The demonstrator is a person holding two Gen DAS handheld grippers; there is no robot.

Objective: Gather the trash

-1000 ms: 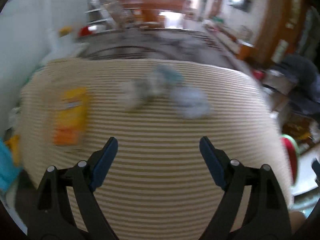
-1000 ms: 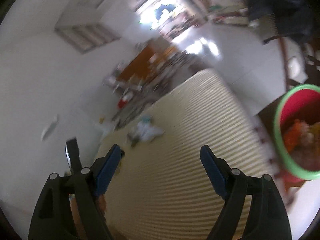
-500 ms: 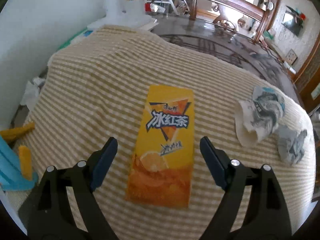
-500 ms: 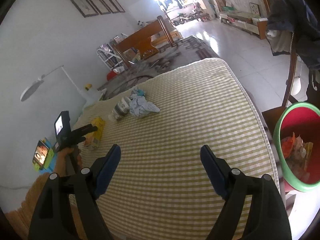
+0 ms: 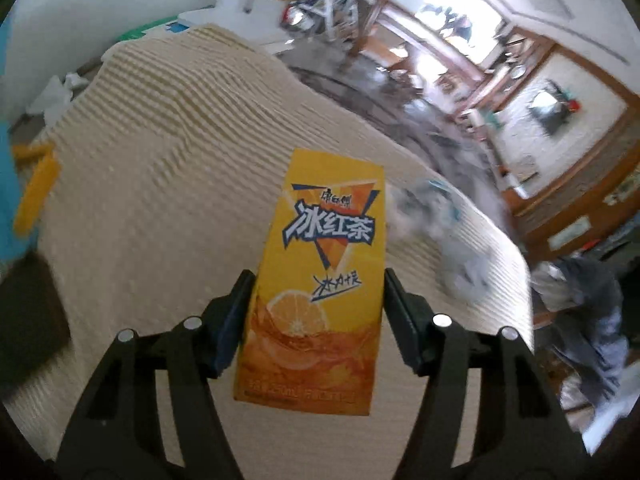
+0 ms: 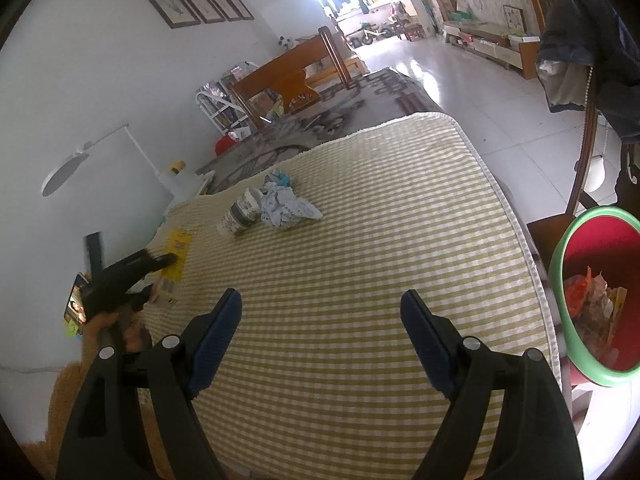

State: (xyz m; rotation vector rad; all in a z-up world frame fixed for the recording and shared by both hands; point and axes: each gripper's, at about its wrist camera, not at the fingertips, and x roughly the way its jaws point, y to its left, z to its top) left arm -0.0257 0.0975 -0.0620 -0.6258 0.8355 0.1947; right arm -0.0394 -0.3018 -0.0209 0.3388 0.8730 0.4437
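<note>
The left gripper's [image 5: 316, 304] fingers [image 5: 230, 320] are closing on a yellow carton [image 5: 320, 280]. The carton is right between them, and both fingers look to be at its sides. It is hard to tell if they press it yet. The carton seems to lie on the striped bed [image 5: 160, 184]. The right gripper's [image 6: 322, 332] fingers stand wide apart with nothing between them. They hang over the bed cover.

The step in hand looks like picking up the carton. Next, the left fingers need to squeeze it tight, then lift it. The bin [image 6: 560, 280] is red inside with a green rim. It sits off the far side of the bed, near the right gripper, and already has some trash in it. So the carton has a long way to go across the bed.

A paper cup [image 6: 240, 216] and crumpled paper [image 6: 288, 206] lie further up the bed, touching each other. They still need picking up.

The carton has big Chinese words, 冰红茶, which means iced black tea. A lemon slice is drawn under them. The small print at the bottom is too blurry to read.
</note>
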